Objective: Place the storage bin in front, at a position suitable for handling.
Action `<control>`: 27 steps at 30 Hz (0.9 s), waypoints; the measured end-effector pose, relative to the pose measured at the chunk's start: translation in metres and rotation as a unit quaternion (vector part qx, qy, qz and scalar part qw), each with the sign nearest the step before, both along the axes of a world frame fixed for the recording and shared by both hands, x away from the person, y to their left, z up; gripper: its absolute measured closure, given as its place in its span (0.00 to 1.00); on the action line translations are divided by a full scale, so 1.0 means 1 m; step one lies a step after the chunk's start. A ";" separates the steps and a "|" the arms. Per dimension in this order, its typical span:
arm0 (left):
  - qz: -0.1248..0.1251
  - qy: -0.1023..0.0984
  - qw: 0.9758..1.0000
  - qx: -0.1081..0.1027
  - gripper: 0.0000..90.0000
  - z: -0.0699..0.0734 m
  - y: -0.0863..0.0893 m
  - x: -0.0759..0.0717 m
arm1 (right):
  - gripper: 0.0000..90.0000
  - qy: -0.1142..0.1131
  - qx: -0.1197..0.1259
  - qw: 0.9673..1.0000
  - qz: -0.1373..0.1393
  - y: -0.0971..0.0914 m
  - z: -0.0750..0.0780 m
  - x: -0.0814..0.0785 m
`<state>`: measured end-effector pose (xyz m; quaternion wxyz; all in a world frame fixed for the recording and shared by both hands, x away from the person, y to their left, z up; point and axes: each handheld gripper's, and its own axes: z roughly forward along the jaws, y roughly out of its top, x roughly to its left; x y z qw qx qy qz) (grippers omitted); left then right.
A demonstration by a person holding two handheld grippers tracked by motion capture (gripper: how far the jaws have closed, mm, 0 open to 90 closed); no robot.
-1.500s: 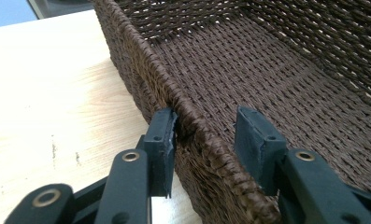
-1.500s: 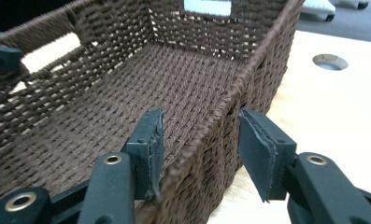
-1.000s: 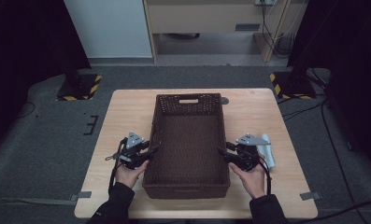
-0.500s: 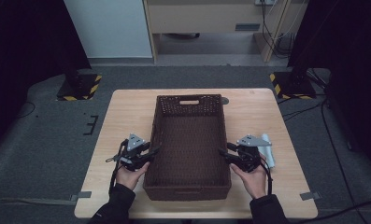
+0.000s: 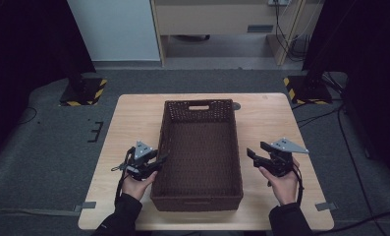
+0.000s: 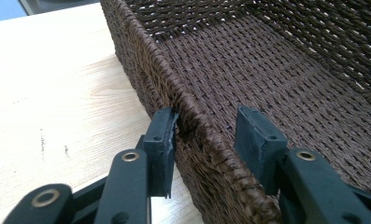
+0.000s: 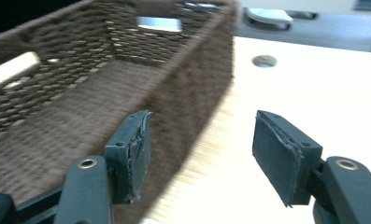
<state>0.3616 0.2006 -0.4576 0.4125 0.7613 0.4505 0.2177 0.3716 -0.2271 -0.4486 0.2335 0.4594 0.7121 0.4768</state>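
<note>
- So there's a brown woven basket [image 5: 199, 152] sitting in the middle of the light wood tabletop [image 5: 133, 118], long side running away from the person, with a handle slot in its far end wall.
- Left gripper [image 5: 158, 161] is right at the basket's left wall, close to the near end. In the left gripper view its fingers [image 6: 162, 154] straddle the rim [image 6: 192, 121]: one pad sits against the outside of the wall, the other is inside the basket with a visible gap to the weave. So it's around the rim, not really clamping it.
- Right gripper [image 5: 254, 156] is off the basket, hanging over bare tabletop just beside the right wall, with a clear strip of wood between them in the high view.
- Its fingers [image 7: 129, 154] have just been opening and now stand wide apart, nothing between them. In the right gripper view the basket's wall [image 7: 192, 88] is in front of the left pad and plain tabletop is in front of the other one.
- That view is motion-blurred, so the weave detail is smeared.
- Both hands come in from the near edge, one on each side of the basket.
</note>
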 end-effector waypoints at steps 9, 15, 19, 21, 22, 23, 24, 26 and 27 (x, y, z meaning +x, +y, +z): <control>0.000 0.001 1.000 0.001 0.64 0.000 0.000 -0.001 | 0.41 0.020 -0.028 0.998 -0.047 -0.041 -0.016 0.002; -0.002 0.001 1.000 0.003 0.64 0.000 0.000 -0.001 | 0.42 0.040 -0.052 0.995 -0.076 -0.063 -0.030 0.001; -0.003 0.001 1.000 0.003 0.64 0.000 0.000 -0.001 | 0.45 0.054 -0.065 0.992 -0.090 -0.071 -0.040 0.003; -0.004 0.001 1.000 0.003 0.64 0.000 0.000 -0.001 | 0.47 0.061 -0.071 0.991 -0.093 -0.073 -0.043 0.004; -0.003 0.001 1.000 0.003 0.64 0.000 0.000 -0.001 | 0.48 0.065 -0.073 0.991 -0.094 -0.075 -0.045 0.004; -0.003 0.001 1.000 0.003 0.64 0.000 0.000 -0.001 | 0.50 0.069 -0.074 0.991 -0.093 -0.076 -0.046 0.005; -0.003 0.001 1.000 0.003 0.64 0.000 0.000 -0.001 | 0.51 0.070 -0.075 0.990 -0.093 -0.077 -0.047 0.005; -0.004 0.001 1.000 0.003 0.64 0.000 0.000 0.000 | 0.53 0.076 -0.078 0.990 -0.095 -0.079 -0.050 0.005; -0.004 0.001 1.000 0.002 0.64 0.000 0.000 0.000 | 0.54 0.079 -0.078 0.989 -0.096 -0.079 -0.051 0.006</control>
